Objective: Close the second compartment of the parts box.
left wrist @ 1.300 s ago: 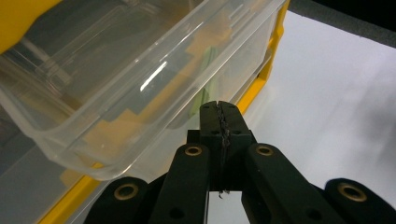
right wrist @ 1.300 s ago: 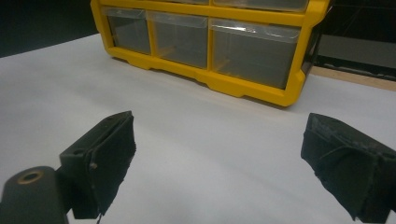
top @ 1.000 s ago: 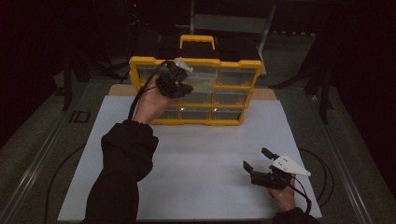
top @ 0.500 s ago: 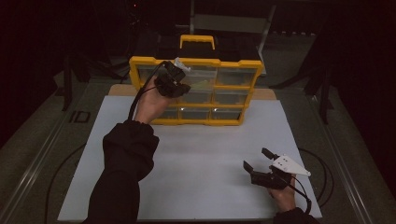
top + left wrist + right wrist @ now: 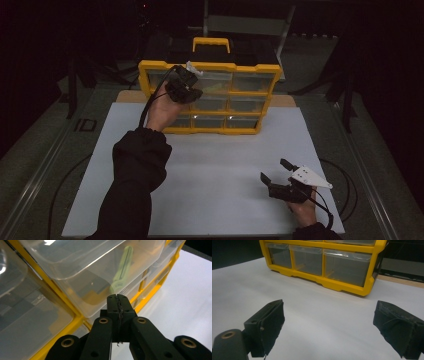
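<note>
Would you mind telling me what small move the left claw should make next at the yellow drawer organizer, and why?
Probably ease the left claw open. Its jaws are pressed together with nothing between them, right at the front of a clear drawer of the yellow organizer that holds a green item. It likely needs open jaws to catch the drawer's front edge and pull.

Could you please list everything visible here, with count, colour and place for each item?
drawer cabinet: one, yellow frame with clear drawers, at the far edge of the white board.
carry handle: one, yellow, on top of the cabinet.
green item: one, pale green, inside a clear drawer, just ahead of the left gripper's tips.
white board: one, white, covering the table in front of the person.
left gripper: one, black, jaws shut with nothing between them, held up against the cabinet's drawers.
right gripper: one, black with a grey plate, jaws open, low over the board at near right.
sleeve: one, black, on the left arm.
</note>
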`<state>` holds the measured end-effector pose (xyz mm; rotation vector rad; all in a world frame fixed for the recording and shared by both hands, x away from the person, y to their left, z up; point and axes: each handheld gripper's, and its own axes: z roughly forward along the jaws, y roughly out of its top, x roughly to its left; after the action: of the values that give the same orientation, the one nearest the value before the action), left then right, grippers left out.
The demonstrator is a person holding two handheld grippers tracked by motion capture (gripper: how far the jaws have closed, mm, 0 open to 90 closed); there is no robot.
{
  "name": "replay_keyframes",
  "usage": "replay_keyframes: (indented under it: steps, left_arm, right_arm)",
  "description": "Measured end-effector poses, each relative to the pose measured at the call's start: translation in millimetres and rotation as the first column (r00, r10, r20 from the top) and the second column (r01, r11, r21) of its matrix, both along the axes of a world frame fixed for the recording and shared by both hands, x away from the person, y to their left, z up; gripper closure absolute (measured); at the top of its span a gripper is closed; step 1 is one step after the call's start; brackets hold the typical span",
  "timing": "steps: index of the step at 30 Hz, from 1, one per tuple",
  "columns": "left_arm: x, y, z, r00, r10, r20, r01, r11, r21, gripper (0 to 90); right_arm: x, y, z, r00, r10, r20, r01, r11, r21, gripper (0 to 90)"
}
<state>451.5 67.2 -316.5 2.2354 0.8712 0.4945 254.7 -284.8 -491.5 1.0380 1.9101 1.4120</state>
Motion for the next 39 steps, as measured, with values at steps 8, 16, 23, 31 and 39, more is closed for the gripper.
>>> replay_keyframes:
  steps: [8, 16, 23, 31, 39]
  left_arm:
    - [5.0, -2.4, 0.3, 0.9989, 0.042, 0.019, -0.041, 0.9986, -0.033, 90.0]
    - [6.6, -4.3, -1.5, 0.9980, 0.057, 0.027, -0.056, 0.9975, -0.043, 90.0]
    - [3.7, -4.0, -1.1, 0.9993, 0.027, 0.027, -0.026, 0.9985, -0.049, 88.4]
    - [-3.7, -5.3, 0.9, 0.9996, -0.009, 0.025, 0.009, 0.9995, -0.030, 82.0]
    - [-8.9, 1.5, -0.1, 0.9998, -0.016, 0.007, 0.016, 0.9990, -0.042, 61.7]
  right_arm:
    - [0.2, -0.2, -0.2, 1.0000, 0.000, 0.000, 0.000, 1.000, 0.000, 9.8]
    - [0.0, -0.8, -0.1, 1.0000, -0.001, -0.001, 0.001, 1.000, 0.001, 9.8]
    - [-0.3, -0.8, -0.1, 1.0000, -0.001, 0.001, 0.001, 1.000, -0.004, 9.8]
    - [-0.4, -0.2, -0.3, 1.0000, 0.001, -0.001, -0.001, 1.000, -0.003, 9.8]
    - [-0.5, 0.6, -0.5, 1.0000, 0.002, -0.001, -0.002, 1.000, -0.003, 9.8]
